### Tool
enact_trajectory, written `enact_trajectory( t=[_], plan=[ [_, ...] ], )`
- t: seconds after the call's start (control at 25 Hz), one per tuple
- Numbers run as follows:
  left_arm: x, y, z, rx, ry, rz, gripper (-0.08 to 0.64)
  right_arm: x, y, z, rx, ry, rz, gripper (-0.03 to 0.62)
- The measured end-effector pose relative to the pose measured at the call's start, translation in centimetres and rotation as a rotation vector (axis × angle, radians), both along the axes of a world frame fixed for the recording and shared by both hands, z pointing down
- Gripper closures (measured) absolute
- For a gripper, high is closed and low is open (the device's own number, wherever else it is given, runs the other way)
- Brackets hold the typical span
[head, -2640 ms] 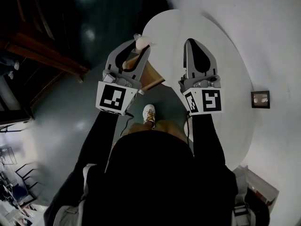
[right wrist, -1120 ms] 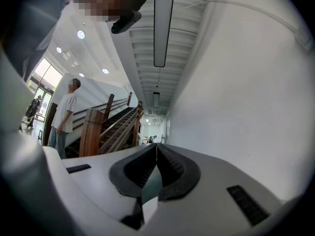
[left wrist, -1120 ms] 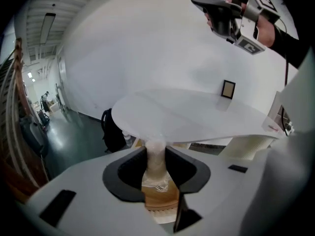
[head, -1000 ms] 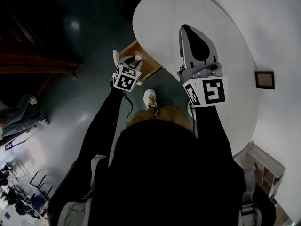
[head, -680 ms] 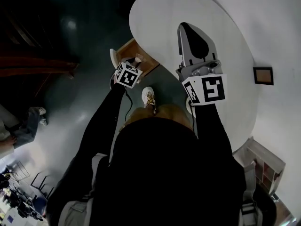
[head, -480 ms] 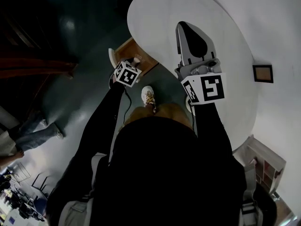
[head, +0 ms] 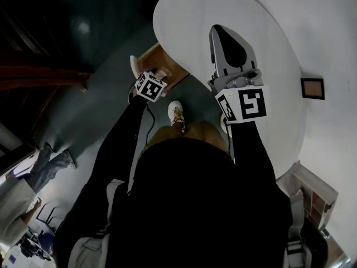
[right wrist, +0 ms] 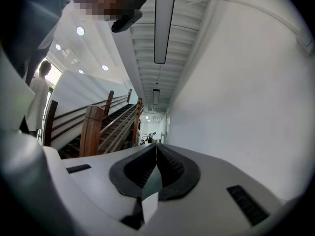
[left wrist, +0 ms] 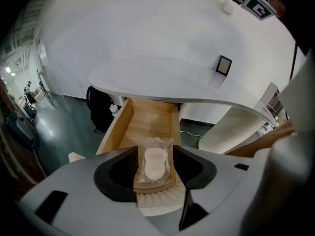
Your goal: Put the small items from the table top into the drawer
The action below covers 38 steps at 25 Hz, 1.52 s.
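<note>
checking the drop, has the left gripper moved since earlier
Yes. The left gripper dropped down onto the open drawer; its jaws have just been opening, with the packet between them.

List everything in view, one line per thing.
table: 1, white, round, under the right gripper
drawer: 1, light wood, pulled open below the table's edge
packet: 1, clear with a white item inside, at the drawer's near end
framed panel: 1, dark frame, on the white surface right of the table
bag: 1, black, on the floor left of the drawer
staircase: 1, wooden, background
left gripper: 1, grey, over the drawer; fingers have just been opening, packet between them
right gripper: 1, grey, above the table; fingers shut, empty
shoe: 1, pale, on the floor
</note>
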State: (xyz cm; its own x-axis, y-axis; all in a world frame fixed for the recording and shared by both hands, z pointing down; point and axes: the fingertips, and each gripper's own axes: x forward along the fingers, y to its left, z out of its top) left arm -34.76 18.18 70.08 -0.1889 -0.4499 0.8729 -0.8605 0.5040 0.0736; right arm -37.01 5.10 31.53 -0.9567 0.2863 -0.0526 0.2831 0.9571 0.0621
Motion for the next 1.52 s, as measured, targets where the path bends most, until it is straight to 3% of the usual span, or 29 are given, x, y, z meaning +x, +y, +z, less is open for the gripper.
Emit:
enact_trajectory(
  t=[0.36, 0.64, 0.92, 1.08, 1.32, 1.52],
  plan=[
    [0.7, 0.4, 0.7, 0.026, 0.027, -0.027, 0.314, 0.1, 0.3, 0.3, 0.004, 0.011, -0.008, 0.565],
    [-0.1, 0.4, -1.4, 0.069, -0.026, -0.073, 0.314, 0.9, 0.0, 0.2, 0.009, 0.002, -0.012, 0.565],
    [-5.0, 0.5, -11.8, 0.254, -0.301, -0.163, 0.314, 1.2, -0.6, -0.1, 0.006, -0.017, 0.009, 0.565],
    [-6.7, -0.4, -19.6, 0.35, -0.449, -0.163, 0.314, 0.7, -0.5, -0.6, 0.004, -0.038, 0.006, 0.565],
    [-7.8, 0.3, -30.8, 0.482, -0.673, -0.173, 0.314, -0.1, 1.4, -1.6, 0.009, -0.065, -0.015, 0.565],
    [-7.5, 1.1, -38.4, 0.576, -0.804, -0.205, 0.316, -1.2, 2.5, -2.0, 0.011, -0.073, -0.052, 0.565]
  ],
)
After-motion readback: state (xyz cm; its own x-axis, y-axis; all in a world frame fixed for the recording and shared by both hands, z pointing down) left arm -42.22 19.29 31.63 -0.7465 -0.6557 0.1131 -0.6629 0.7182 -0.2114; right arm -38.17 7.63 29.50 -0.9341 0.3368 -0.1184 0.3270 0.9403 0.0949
